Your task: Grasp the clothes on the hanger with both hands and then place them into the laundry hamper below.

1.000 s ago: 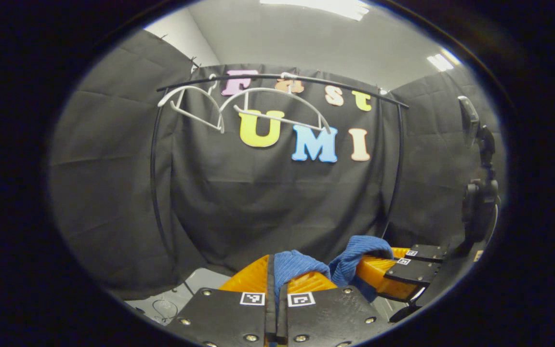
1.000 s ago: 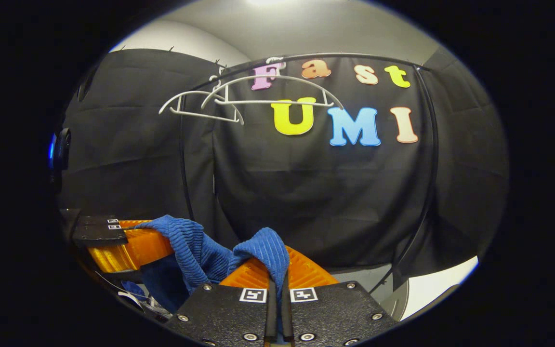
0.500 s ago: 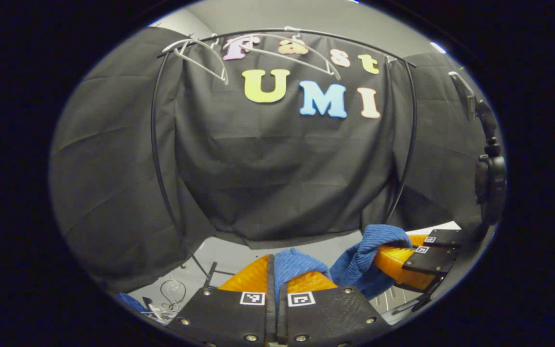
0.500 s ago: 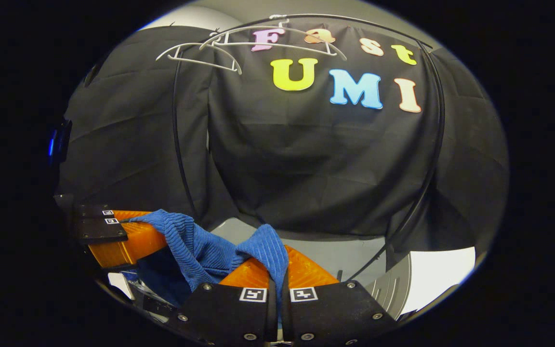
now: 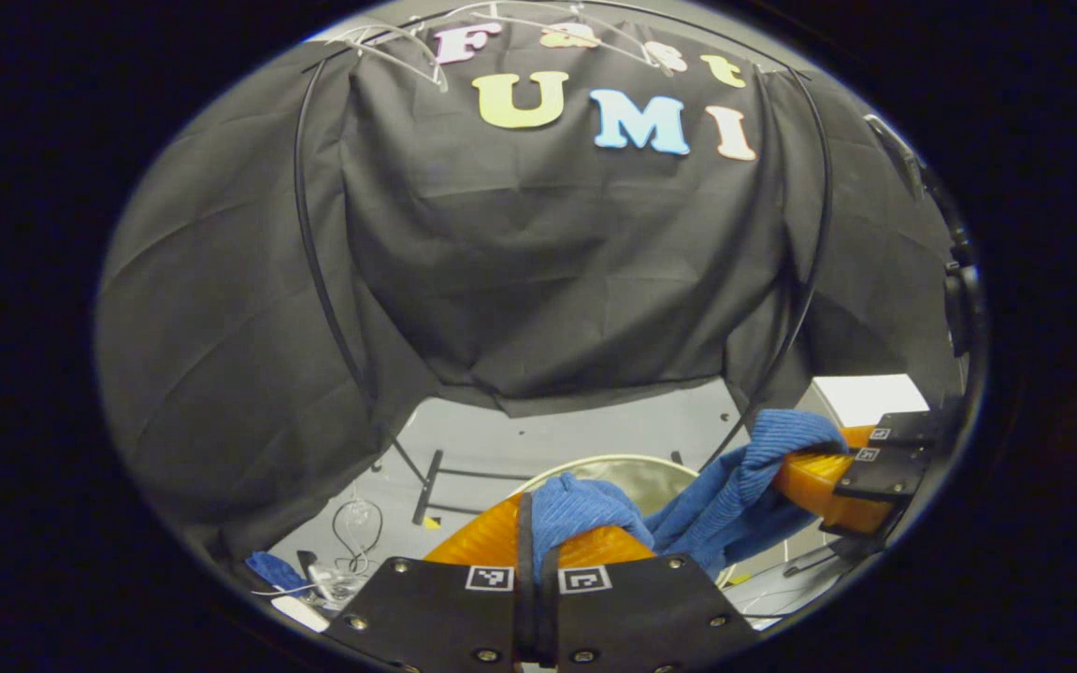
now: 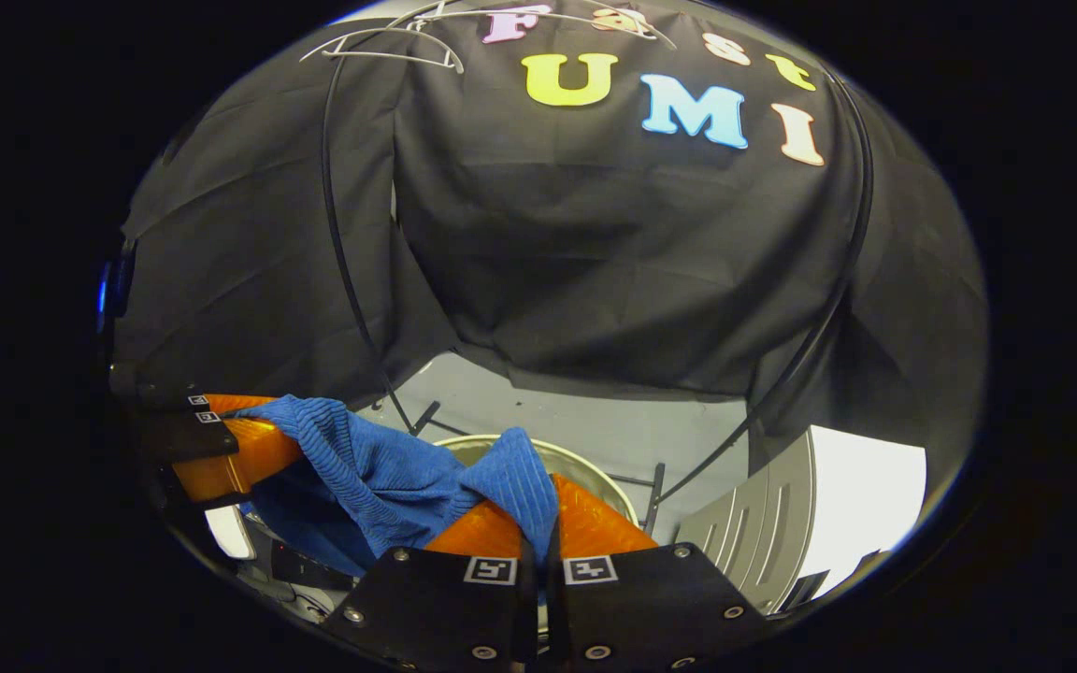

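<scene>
Blue cloth [image 5: 721,486], slung between left gripper [image 5: 536,537] and right gripper [image 6: 538,523], fingers clamped on it, hamper rim [image 5: 595,461] at 12 o'clock.

Each gripper [image 5: 537,523] has orange fingers [image 6: 595,523], black screwed plates, square markers.

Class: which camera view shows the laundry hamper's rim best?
The left gripper view: the hamper rim arcs openly above the left gripper. In the right gripper view the blue cloth and right gripper cover much of it.
</scene>
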